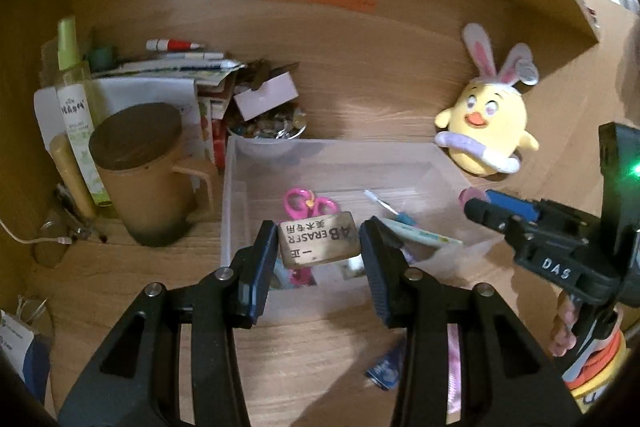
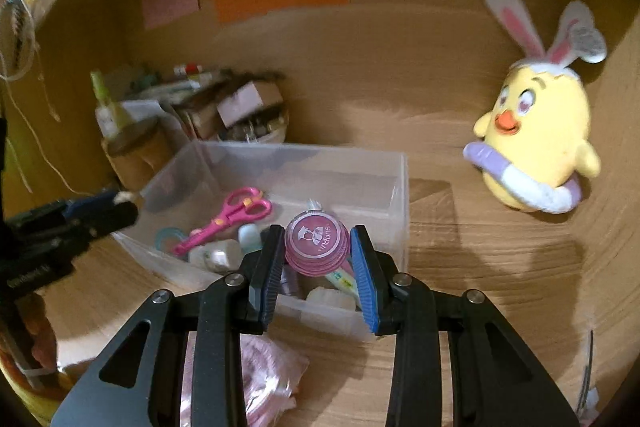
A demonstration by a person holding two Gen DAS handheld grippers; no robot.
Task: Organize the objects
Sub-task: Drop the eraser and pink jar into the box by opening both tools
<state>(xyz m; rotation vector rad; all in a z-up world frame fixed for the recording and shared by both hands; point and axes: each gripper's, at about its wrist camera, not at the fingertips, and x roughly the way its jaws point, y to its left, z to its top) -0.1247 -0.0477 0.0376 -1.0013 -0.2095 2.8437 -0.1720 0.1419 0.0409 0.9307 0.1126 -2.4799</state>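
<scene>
One grubby eraser is clamped by the left gripper; one pink round case is clamped by the right gripper, above one clear bin.

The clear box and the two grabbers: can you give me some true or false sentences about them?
1. The left gripper holds an eraser. True.
2. The right gripper is empty. False: its fingers clamp a round pink container.
3. Pink scissors lie in the clear box. True.
4. The chick toy sits inside the box. False: it stands on the wooden surface to the right of it.
5. The brown mug has no lid. False: a dark lid covers it.
</scene>
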